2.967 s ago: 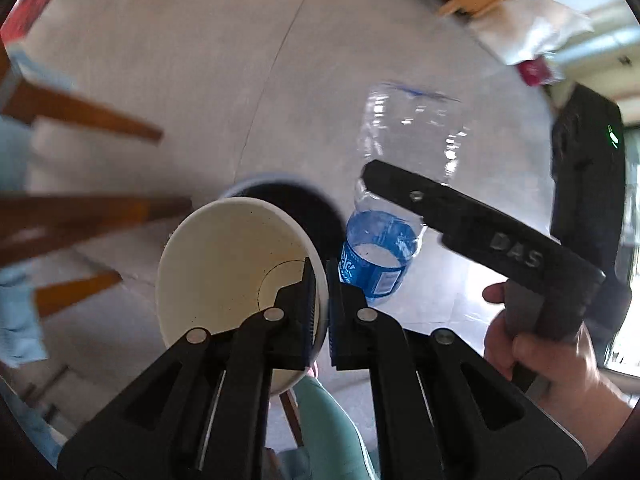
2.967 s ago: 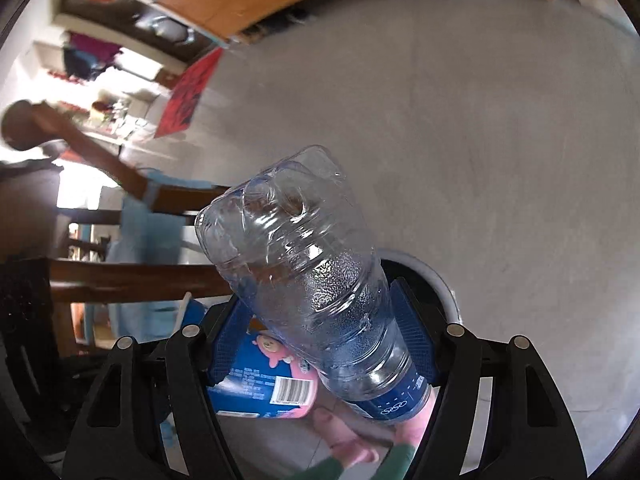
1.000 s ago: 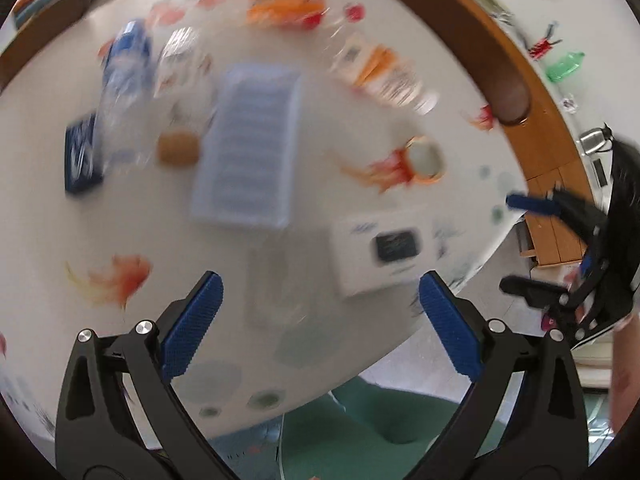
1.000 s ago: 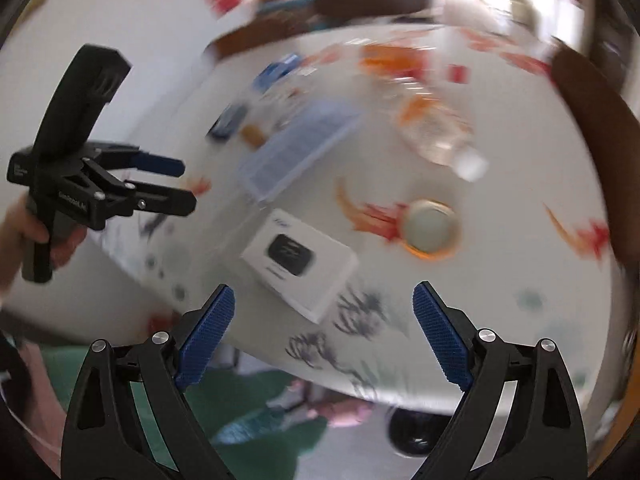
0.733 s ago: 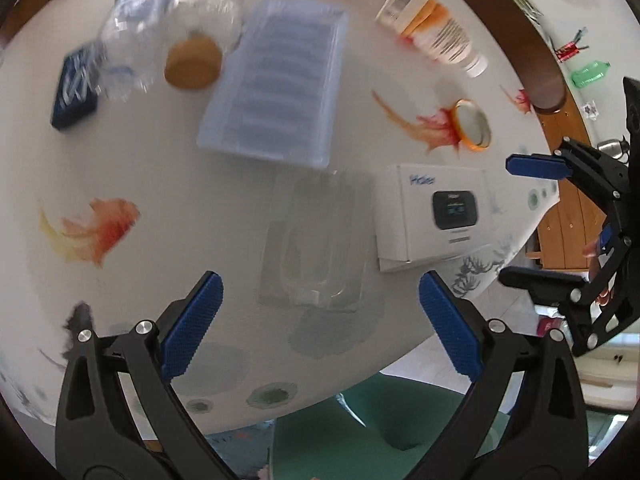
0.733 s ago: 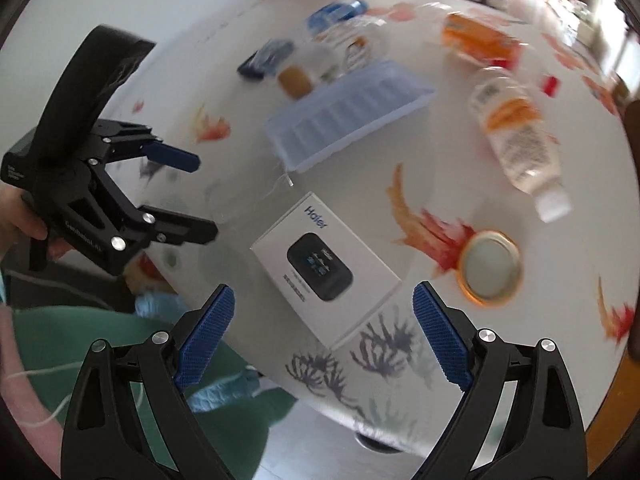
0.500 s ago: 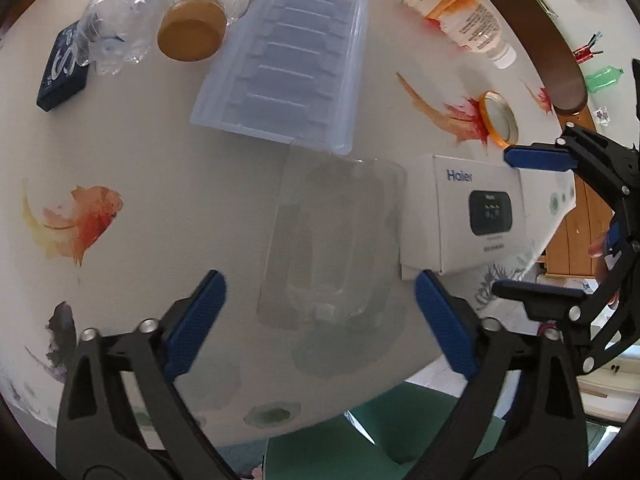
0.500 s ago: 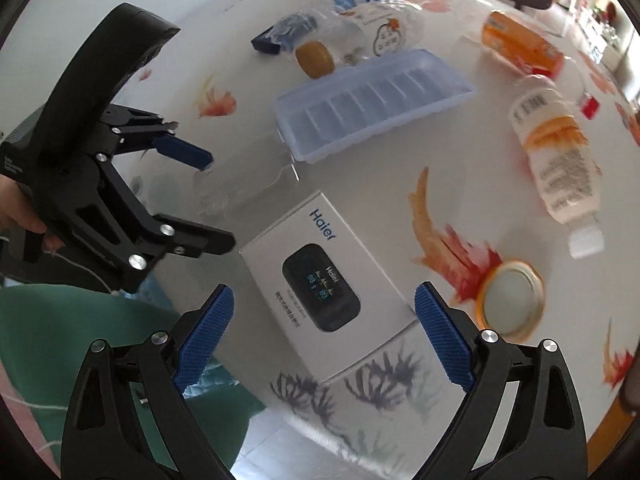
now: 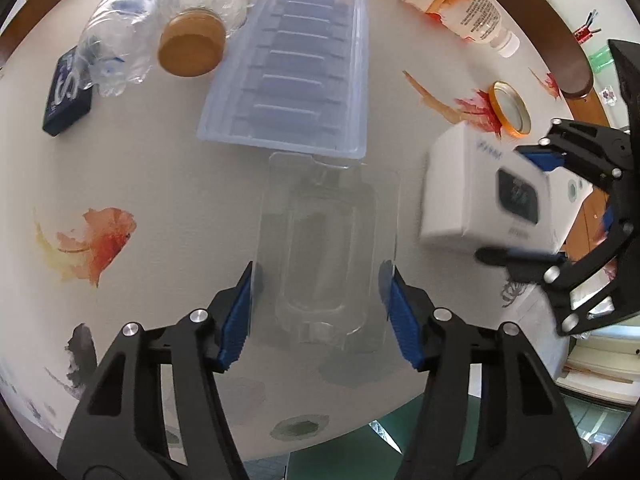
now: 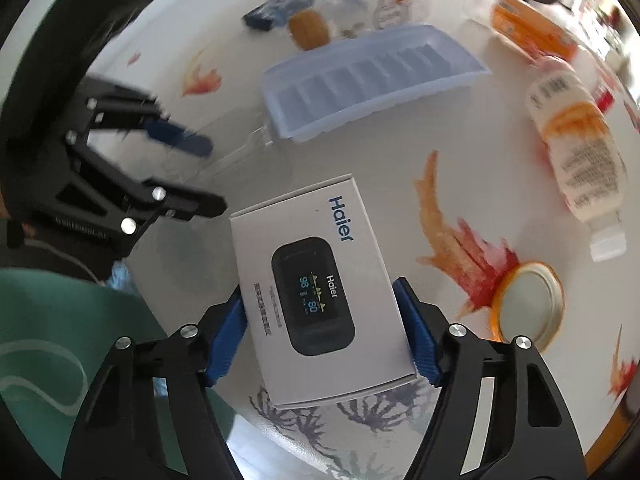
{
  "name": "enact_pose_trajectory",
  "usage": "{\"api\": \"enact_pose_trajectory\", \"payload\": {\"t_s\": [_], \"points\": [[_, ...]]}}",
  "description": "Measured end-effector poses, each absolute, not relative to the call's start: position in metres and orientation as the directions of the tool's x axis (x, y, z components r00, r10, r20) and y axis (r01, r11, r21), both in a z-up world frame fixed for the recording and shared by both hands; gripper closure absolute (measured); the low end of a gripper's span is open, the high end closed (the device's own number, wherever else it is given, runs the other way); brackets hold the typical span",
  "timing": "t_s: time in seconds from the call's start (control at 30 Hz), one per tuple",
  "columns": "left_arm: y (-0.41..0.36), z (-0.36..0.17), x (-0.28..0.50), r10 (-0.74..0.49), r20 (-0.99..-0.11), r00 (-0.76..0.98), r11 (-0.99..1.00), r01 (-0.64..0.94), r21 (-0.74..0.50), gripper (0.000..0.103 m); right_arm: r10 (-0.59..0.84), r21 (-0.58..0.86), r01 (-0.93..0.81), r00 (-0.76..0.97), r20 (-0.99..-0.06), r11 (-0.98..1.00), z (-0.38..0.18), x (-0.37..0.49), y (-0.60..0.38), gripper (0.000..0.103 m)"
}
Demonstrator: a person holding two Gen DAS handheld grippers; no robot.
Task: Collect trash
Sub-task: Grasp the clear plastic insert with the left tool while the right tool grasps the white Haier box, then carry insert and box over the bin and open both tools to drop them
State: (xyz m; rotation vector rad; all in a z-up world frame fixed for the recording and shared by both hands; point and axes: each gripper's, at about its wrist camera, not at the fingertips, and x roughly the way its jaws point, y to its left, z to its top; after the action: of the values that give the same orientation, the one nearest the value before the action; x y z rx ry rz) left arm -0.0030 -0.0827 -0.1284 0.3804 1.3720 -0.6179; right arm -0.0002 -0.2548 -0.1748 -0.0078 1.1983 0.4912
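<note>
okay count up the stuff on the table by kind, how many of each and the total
Bottles: 4
Plastic trays: 2
Boxes: 2
Lids: 1
Total: 9

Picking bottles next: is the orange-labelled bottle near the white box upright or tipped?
Tipped. The orange-labelled bottle lies on its side on the table, white cap end toward the lid.
</note>
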Motion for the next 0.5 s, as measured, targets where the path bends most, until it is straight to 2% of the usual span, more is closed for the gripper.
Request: {"api": "enact_pose_trajectory", "payload": {"t_s": [0.27, 0.37, 0.5], "points": [[-0.071, -0.072, -0.009, -0.279, -0.954, 0.112, 0.767, 0.623, -0.152, 0.046, 0.472, 0.441, -0.177, 0.436, -0.766, 0.880, -0.131, -0.029, -0.315, 0.034], [-0.091, -0.047, -0.017, -0.316, -0.941, 0.120, 0.719, 0.677, -0.155, 0.046, 0.463, 0.491, -0.095, 0.522, -0.716, 0.866, -0.117, -0.055, -0.343, 0.034], [-0.155, -0.029, -0.041, -0.351, -0.932, 0.093, 0.602, 0.784, -0.149, 0.046, 0.370, 0.532, 0.071, 0.641, -0.672, 0.844, -0.105, -0.120, -0.391, 0.034]]}}
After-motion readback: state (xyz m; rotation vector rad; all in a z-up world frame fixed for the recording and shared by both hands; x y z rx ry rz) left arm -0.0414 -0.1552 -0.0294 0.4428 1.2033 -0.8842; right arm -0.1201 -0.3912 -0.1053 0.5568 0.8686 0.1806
